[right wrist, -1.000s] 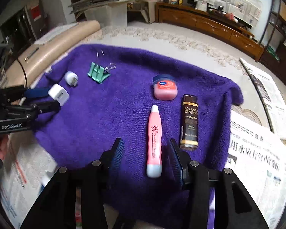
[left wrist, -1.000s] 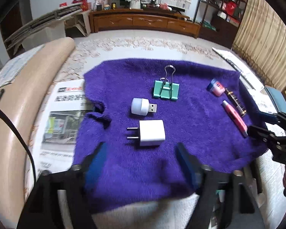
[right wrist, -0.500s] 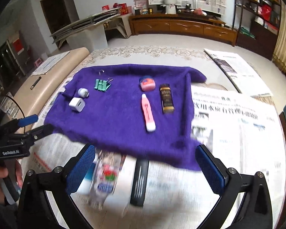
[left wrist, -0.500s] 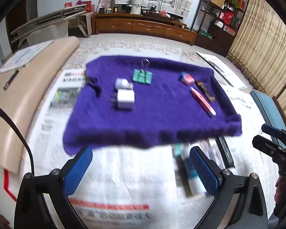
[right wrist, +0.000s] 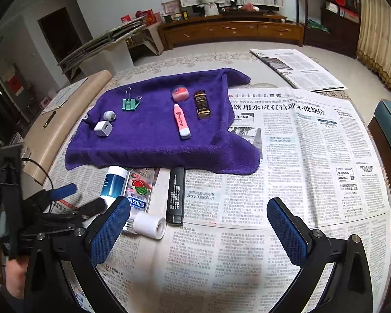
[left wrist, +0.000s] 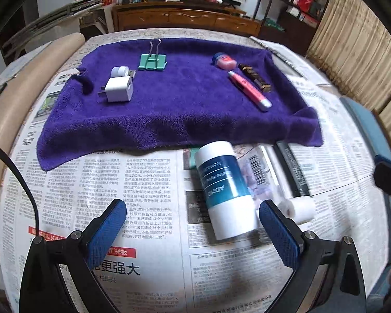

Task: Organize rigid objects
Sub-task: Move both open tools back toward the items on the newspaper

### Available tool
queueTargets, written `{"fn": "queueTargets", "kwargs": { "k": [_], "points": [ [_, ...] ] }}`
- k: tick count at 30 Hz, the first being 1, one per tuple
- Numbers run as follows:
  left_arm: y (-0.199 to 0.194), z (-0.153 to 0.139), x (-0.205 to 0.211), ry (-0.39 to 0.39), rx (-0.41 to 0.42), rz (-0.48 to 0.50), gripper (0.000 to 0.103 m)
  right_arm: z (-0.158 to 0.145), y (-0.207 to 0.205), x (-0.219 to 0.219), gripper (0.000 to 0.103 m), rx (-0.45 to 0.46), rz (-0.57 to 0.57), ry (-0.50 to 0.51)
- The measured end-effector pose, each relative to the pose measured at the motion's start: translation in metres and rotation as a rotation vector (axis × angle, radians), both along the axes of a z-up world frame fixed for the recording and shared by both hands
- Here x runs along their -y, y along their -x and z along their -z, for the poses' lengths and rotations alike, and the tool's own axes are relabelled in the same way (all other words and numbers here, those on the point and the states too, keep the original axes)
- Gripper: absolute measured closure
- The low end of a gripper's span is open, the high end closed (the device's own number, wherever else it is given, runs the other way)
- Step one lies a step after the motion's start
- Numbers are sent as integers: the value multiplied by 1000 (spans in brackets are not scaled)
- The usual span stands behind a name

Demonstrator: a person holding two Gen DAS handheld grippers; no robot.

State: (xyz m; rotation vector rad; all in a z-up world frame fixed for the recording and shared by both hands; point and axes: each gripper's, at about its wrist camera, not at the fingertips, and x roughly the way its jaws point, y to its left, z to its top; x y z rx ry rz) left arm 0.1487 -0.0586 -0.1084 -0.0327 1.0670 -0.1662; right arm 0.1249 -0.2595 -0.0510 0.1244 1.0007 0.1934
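On the purple towel (left wrist: 179,109) lie a white charger plug (left wrist: 118,89), a small USB light (left wrist: 120,72), a green binder clip (left wrist: 153,62), a pink jar (left wrist: 223,60), a pink tube (left wrist: 249,91) and a brown bottle (left wrist: 255,77). In front of the towel, a white and blue bottle (left wrist: 225,190) lies on the newspaper, close ahead of my left gripper (left wrist: 192,210), which is open and holds nothing. My right gripper (right wrist: 199,206) is open too, over bare newspaper, with a black lighter (right wrist: 175,195) and a white roll (right wrist: 150,224) near its left finger.
A clear snack packet (right wrist: 138,190) lies between the bottle (right wrist: 114,182) and the lighter. Newspaper (right wrist: 299,156) covers the table to the right of the towel. A beige rolled mat (right wrist: 65,120) runs along the left edge. A blue chair (right wrist: 389,130) stands at the right.
Both grippers have drawn back from the towel toward the table's near side and opened wide. The bottle, packet, lighter and roll on the newspaper have come into view.
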Motion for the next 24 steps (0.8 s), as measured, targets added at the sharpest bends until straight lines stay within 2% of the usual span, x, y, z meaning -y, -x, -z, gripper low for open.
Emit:
{"fn": "queueTargets", "kwargs": {
  "k": [2, 5, 10, 13, 16, 18, 20, 24],
  "points": [
    [0, 1, 1, -8, 6, -11, 0, -1, 2, 1, 0, 4, -2, -10],
    [-3, 6, 4, -76, 2, -34, 0, -3, 4, 1, 0, 8, -11, -17],
    [-8, 14, 5, -76, 2, -46, 0, -6, 10, 3, 0, 5, -10, -21],
    [-8, 17, 9, -77, 19, -44, 4, -10, 11, 2, 0, 15, -15, -24],
    [-2, 15, 17, -100, 76, -35, 21, -9, 11, 3, 0, 13, -12, -25],
    [-1, 14, 19, -98, 87, -29, 28, -7, 10, 3, 0, 6, -11, -23],
    [-1, 12, 21, -98, 100, -26, 43, -6, 10, 2, 0, 1, -15, -18],
    [-2, 10, 27, -99, 117, 1, 64, -4, 11, 0, 0, -2, -22, -9]
  ]
}}
